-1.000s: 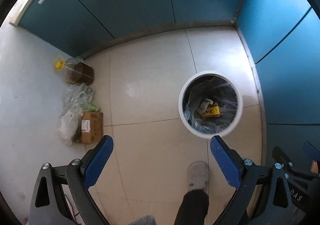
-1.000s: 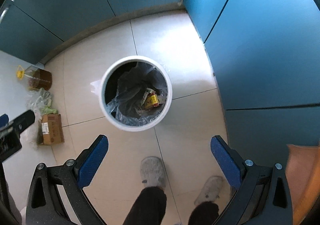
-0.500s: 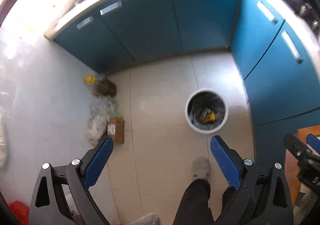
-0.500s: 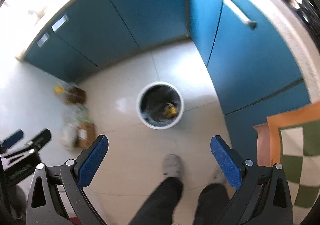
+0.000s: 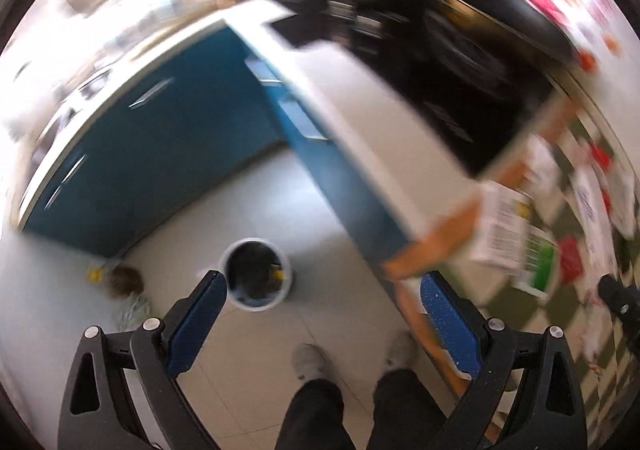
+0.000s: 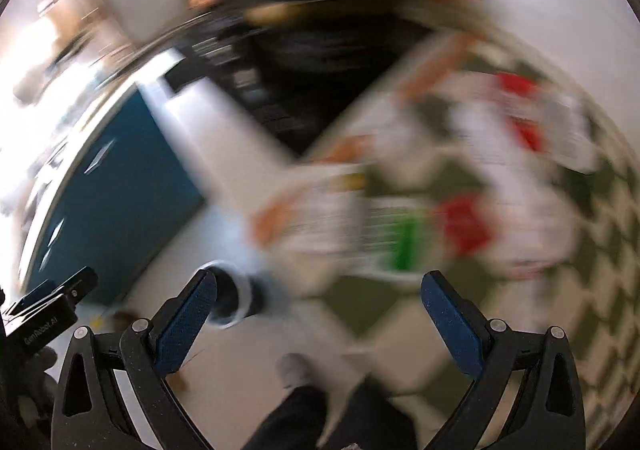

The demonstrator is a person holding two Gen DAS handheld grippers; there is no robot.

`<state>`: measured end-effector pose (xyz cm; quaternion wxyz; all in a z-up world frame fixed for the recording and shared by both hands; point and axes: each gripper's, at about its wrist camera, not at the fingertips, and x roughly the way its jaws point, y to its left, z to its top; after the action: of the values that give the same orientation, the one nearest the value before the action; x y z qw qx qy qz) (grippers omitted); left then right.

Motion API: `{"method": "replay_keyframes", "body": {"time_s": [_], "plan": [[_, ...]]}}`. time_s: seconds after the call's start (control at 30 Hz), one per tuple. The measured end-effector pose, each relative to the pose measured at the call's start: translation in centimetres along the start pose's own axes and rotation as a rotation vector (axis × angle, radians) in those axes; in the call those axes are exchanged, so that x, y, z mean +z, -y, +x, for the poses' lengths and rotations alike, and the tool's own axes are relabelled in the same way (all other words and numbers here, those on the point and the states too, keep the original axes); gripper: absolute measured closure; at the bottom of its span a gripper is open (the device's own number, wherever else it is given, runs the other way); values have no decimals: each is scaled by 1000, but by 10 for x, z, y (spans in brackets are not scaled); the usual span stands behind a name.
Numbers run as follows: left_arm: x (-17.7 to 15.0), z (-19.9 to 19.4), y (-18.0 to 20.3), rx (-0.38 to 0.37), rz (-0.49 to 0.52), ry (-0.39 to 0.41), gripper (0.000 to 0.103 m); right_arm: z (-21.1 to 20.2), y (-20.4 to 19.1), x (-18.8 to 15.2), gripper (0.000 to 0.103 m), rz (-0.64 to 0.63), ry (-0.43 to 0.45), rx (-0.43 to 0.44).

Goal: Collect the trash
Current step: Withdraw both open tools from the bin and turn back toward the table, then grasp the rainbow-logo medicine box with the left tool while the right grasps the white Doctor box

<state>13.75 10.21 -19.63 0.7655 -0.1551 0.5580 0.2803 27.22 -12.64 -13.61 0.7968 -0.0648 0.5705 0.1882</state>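
Both claws stand wide open and empty: the left claw point(image 5: 324, 314) hangs over the floor point(image 5: 248, 202) with the bin point(image 5: 256, 274) just ahead of its left finger, and the right claw point(image 6: 320, 314) points at the edge of a checked counter point(image 6: 580, 290). Both views are smeared by motion, the right one badly. The bin, white-rimmed with a dark liner, sits on the pale tiles beside the blue cabinets point(image 5: 160, 154). On the counter lie blurred pieces of litter: a white printed carton point(image 5: 504, 226), something green point(image 5: 542, 264) and a red wrapper point(image 5: 570, 260); what each is cannot be told. The person's shoes point(image 5: 310, 362) show between the fingers below.

This looks like the swing from bin to counter to fetch another piece. Next, one claw must settle over a single item, square its fingers to either side and close.
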Motion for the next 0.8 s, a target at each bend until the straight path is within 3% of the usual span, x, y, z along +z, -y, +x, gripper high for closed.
{"method": "replay_keyframes", "body": {"time_s": [0.13,0.3,0.57,0.7,0.8], "plan": [[11,21,90,-15,138,-55,4,21,107,18,0,106,-64,-90],[28,64,161,6,250,-149,4,63,156,36,0,121,-118,-116],[46,104,181,13,244,-237,7,106,151,65,5,18,-155,-94],[55,111,174,-2,210,-248,37,121,144,73,11,-21,-174,-87],[55,113,174,-12,208,-244,38,135,142,75,18,-38,-202,-83]]}}
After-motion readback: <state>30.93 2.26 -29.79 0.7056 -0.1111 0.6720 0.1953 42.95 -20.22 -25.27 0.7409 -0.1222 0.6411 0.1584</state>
